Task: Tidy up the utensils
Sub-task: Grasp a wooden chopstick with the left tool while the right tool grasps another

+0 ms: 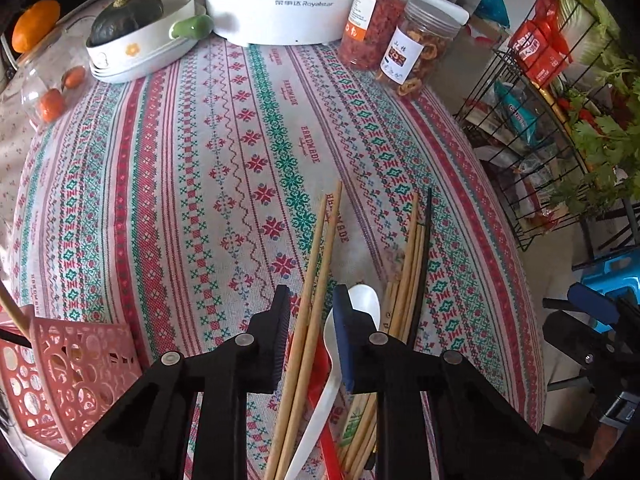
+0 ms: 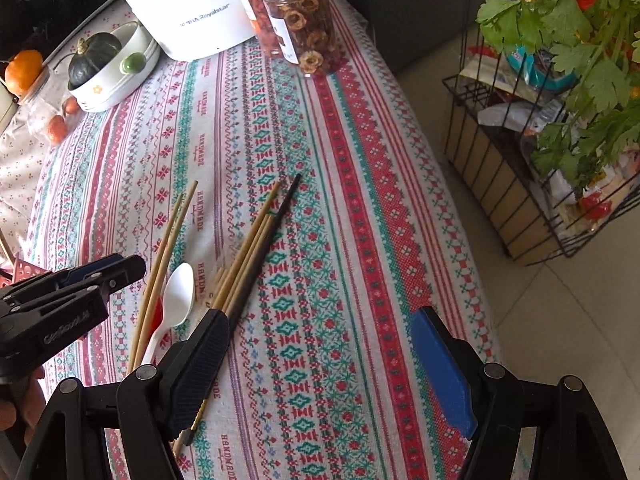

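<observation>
I see the bamboo chopstick pair (image 1: 316,280) lying between my left gripper's (image 1: 312,300) two fingers, its long axis running straight ahead along them, tips pointing away toward the far side of the table. The fingers stand apart with the pair in the gap; I cannot tell from this view whether either pad touches the sticks, so nothing reads as clamped. Just beside the blue-padded finger lies the white spoon (image 1: 362,304), bowl forward, with a red utensil (image 1: 320,380) partly under it. Beyond that finger is the chopstick bundle (image 1: 412,268) — several bamboo sticks and one black chopstick (image 1: 427,240), all roughly parallel to the pair.

The right wrist view gives what the left cannot: the left gripper (image 2: 120,268) from the side, low beside the pair (image 2: 168,248), and the bundle (image 2: 248,256) fanning slightly, its tips angled up and to the right, with the black chopstick (image 2: 276,224) reaching farthest. My right gripper (image 2: 320,360) is spread wide, holding nothing; its left finger sits over the bundle's near ends, its right finger over the patterned tablecloth (image 2: 360,240).

Only the left view shows the pink perforated basket (image 1: 76,368), off to the left of the fingers. Far ahead stand a white cooker (image 1: 280,4) and two jars (image 1: 400,28).
</observation>
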`<state>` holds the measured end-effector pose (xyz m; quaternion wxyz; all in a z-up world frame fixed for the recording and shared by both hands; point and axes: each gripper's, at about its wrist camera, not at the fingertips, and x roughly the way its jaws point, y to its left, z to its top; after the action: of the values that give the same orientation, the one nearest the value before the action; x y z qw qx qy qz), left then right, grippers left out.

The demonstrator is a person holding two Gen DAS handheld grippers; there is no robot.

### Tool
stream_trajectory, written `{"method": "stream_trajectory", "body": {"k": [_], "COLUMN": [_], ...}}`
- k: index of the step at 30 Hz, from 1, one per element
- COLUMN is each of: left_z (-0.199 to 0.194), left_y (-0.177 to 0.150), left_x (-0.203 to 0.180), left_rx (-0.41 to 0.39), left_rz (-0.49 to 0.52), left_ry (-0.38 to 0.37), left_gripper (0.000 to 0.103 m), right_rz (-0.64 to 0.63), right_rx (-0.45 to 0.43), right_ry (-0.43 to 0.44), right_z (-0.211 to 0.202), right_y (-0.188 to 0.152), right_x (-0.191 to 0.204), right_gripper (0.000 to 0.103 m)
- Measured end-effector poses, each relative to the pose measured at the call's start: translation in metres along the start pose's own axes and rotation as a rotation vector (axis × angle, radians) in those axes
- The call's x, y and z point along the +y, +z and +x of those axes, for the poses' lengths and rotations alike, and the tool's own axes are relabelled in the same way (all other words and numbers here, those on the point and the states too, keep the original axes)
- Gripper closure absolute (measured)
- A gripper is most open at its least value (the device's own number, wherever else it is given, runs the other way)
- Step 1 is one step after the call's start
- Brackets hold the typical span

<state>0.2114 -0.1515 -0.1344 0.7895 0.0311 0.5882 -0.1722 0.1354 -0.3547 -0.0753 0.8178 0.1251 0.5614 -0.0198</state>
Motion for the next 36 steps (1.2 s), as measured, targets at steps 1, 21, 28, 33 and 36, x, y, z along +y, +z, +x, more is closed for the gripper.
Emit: {"method": "stream_trajectory", "body": {"k": [1,21,28,33,36], "left_z": [0.004,0.024,-0.045,-0.098,-0.126], "left_y": [0.001,0.012,-0.014,-0.042,-0.06], "left_x": [0.0,0.003,0.009,0.013,0.025], "left_rx": [0.003,0.004,-0.12,-0.198,-0.237], "left_rz": [0.001,0.054,0.108,0.144,0.152], "left_ry": [0.006,0.11,0.072,0.041,0.027], "left_gripper": [0.086,0.097,0.097,0.097,0.098], "right_rz": [0.0,-0.018,-0.035,-0.057,-0.063], "right_rx": [0.001,0.013,0.013,0.016,0.026], "right_ry": [-0.001,-0.008,-0.003,0.023,0.049], "right_z": [0.001,0.01,0.014,0.023,0.032], "right_y": [0.001,0.006,0.01,0.015,0.019], "right_x": [0.0,0.012,0.029,0.051,0.063], "right_gripper": [0.023,0.023,0.023,0.023,0.023]}}
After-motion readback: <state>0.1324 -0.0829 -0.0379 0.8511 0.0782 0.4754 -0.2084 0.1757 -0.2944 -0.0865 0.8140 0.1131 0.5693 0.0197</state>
